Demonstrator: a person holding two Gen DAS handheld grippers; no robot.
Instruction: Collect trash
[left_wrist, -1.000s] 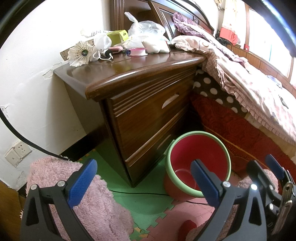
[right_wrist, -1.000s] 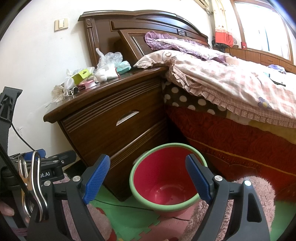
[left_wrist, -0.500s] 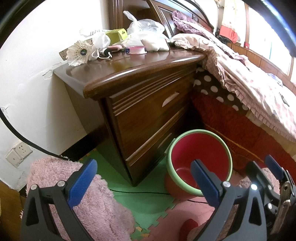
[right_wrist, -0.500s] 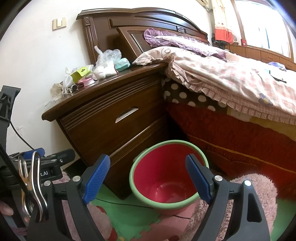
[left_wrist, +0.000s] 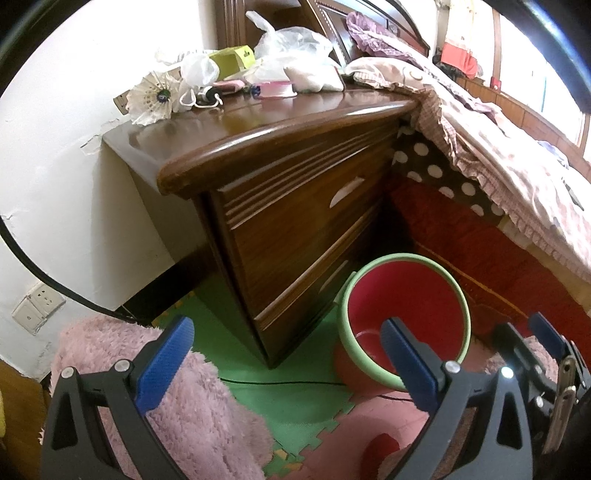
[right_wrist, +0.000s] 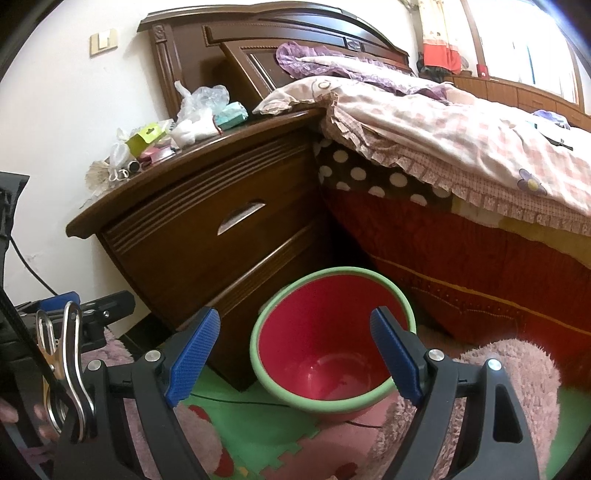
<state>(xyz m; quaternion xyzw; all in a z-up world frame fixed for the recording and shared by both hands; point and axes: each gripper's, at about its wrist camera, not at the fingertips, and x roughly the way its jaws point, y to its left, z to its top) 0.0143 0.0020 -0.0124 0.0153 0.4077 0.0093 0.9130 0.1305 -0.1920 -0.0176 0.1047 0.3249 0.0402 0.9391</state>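
A red bin with a green rim (left_wrist: 406, 306) (right_wrist: 332, 350) stands on the floor by the dark wooden nightstand (left_wrist: 295, 206) (right_wrist: 207, 221). On the nightstand's top lie clear plastic bags (left_wrist: 291, 40) (right_wrist: 203, 98), a yellow-green carton (left_wrist: 232, 59) (right_wrist: 142, 138), a white shuttlecock (left_wrist: 151, 99), a pink tape roll (left_wrist: 277, 88) and a teal packet (right_wrist: 231, 114). My left gripper (left_wrist: 286, 354) is open and low over the floor, left of the bin. My right gripper (right_wrist: 293, 350) is open too, framing the bin. Neither holds anything.
A bed with a pink checked quilt (left_wrist: 517, 155) (right_wrist: 461, 147) borders the nightstand on the right. Pink fluffy rugs (left_wrist: 184, 406) (right_wrist: 509, 387) and green and pink foam mats (left_wrist: 288, 398) cover the floor. A thin black cable (left_wrist: 280, 383) runs across the mat. A wall socket (left_wrist: 37, 306) sits low left.
Both cameras have edged closer and lower toward the nightstand and bin. Both grippers stay open and empty.
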